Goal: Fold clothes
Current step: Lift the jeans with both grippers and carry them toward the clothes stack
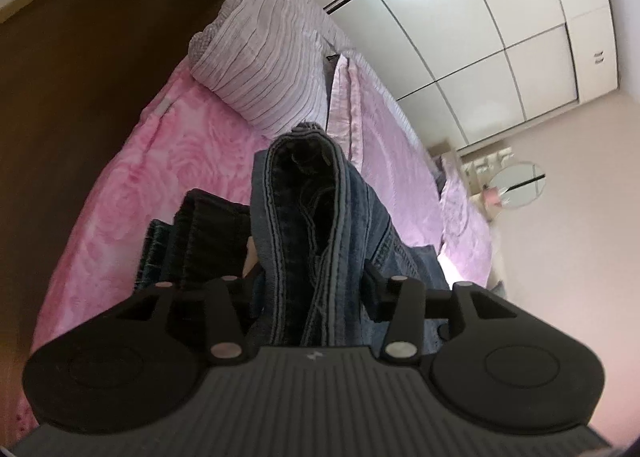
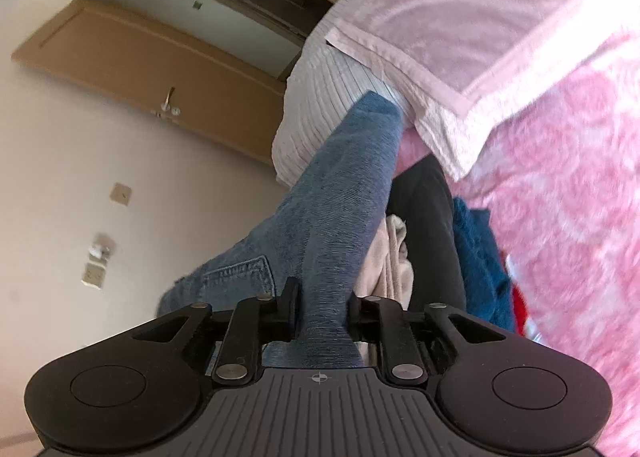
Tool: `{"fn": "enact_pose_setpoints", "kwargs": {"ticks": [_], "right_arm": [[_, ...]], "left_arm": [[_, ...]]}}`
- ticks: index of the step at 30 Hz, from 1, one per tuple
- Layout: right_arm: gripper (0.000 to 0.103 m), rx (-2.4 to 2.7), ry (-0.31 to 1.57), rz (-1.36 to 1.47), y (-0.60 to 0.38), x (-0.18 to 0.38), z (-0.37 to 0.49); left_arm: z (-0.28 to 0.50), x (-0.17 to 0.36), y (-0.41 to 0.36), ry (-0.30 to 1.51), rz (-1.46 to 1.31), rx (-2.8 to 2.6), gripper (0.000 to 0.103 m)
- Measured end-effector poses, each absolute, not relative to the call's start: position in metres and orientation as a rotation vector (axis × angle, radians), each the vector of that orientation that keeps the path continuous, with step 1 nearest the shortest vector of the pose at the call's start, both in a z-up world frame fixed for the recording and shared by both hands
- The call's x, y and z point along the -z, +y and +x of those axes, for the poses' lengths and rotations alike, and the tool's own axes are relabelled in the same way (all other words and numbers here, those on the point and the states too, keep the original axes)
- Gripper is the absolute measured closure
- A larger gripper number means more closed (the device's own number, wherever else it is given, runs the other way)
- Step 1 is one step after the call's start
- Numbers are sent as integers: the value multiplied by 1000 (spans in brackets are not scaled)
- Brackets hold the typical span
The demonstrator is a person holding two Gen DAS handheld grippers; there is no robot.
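L hand-held gripper [image 1: 308, 289]: jaws part open, jeans [image 1: 320, 217] waistband bunched between; pads apparently not pressing. R hand-held gripper [image 2: 323, 299]: narrow gap, denim leg threaded through, grip can't be told. Jeans draped on bed [image 1: 120, 185], toward 12 o'clock. Risk: denim slipped from loose jaws, fold lost. Dark clothes pile [image 1: 200, 237] at 10 o'clock could be snagged. Pillow [image 1: 260, 69] beyond.
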State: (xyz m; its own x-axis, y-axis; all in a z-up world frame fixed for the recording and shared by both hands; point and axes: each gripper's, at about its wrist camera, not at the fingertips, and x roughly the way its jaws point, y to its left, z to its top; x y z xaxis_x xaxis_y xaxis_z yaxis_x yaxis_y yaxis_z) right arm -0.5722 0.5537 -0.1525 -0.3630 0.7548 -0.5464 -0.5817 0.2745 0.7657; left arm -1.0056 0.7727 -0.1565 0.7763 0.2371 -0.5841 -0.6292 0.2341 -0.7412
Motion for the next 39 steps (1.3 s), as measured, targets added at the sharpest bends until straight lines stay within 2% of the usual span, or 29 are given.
{"fn": "enact_pose_setpoints", "kwargs": {"ticks": [1, 3, 9, 12, 16, 19, 21, 24, 26, 30, 35, 39], "right_arm": [[70, -1412, 1311, 145, 553, 148, -575], [68, -1415, 1223, 52, 550, 135, -585], [67, -1388, 999, -95, 529, 109, -616], [67, -1349, 903, -154, 523, 101, -635], [67, -1309, 696, -248, 515, 89, -668], [67, -1309, 509, -316, 502, 82, -698], [67, -1381, 452, -345, 493, 85, -715], [68, -1439, 524, -382, 490, 112, -726], [68, -1466, 562, -400, 489, 134, -730], [68, -1506, 536, -430, 488, 160, -738], [68, -1512, 556, -422, 496, 170, -738], [68, -1507, 561, -424, 499, 167, -736]], "left_arm": [[-1009, 151, 770, 389, -1180, -634, 61], [-1017, 139, 765, 392, -1147, -671, 61], [-1037, 81, 725, 287, -941, -873, 63], [-1010, 60, 703, 350, -800, -817, 63], [-977, 66, 678, 453, -687, -792, 67], [-974, 90, 659, 460, -706, -816, 68], [-975, 99, 645, 449, -656, -851, 69], [-975, 116, 625, 441, -572, -907, 72], [-976, 135, 618, 483, -546, -933, 78], [-977, 166, 610, 502, -557, -951, 79], [-972, 174, 613, 504, -538, -959, 79], [-962, 161, 610, 532, -524, -981, 79]]}}
